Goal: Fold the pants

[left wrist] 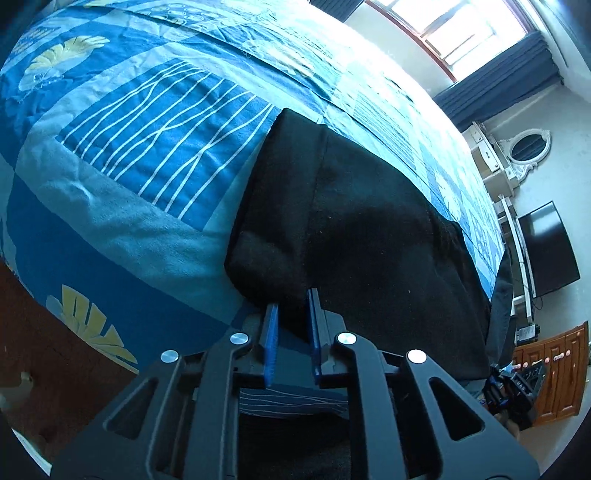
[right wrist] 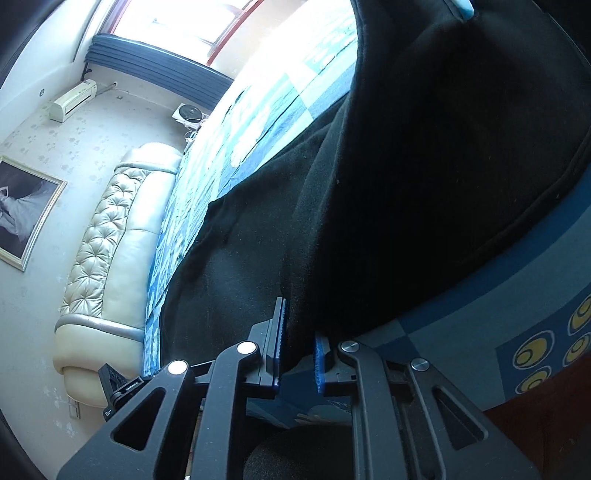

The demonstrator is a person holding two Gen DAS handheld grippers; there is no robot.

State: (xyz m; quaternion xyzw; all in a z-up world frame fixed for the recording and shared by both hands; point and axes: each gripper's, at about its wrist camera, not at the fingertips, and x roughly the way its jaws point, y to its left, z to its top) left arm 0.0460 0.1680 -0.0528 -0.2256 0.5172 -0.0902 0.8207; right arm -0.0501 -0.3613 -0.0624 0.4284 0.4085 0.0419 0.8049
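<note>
Black pants [left wrist: 354, 229] lie on a blue patterned bedspread [left wrist: 122, 155], folded into a thick stack. My left gripper [left wrist: 293, 306] sits at the near edge of the stack, its blue pads [left wrist: 271, 343] closed on a fold of the black cloth. In the right wrist view the pants [right wrist: 424, 177] fill the middle and right. My right gripper [right wrist: 301, 328] also grips the black cloth between its blue pads [right wrist: 319, 360], with the fabric rising up from the jaws.
The bedspread [right wrist: 229, 147] runs to a cream tufted headboard [right wrist: 110, 236]. A window [left wrist: 458, 29], blue curtain [left wrist: 506, 77], white dresser with oval mirror [left wrist: 524, 147], dark TV [left wrist: 550, 247] and wooden cabinet [left wrist: 557, 376] stand beyond the bed. Wooden floor [left wrist: 48, 321] lies at the left.
</note>
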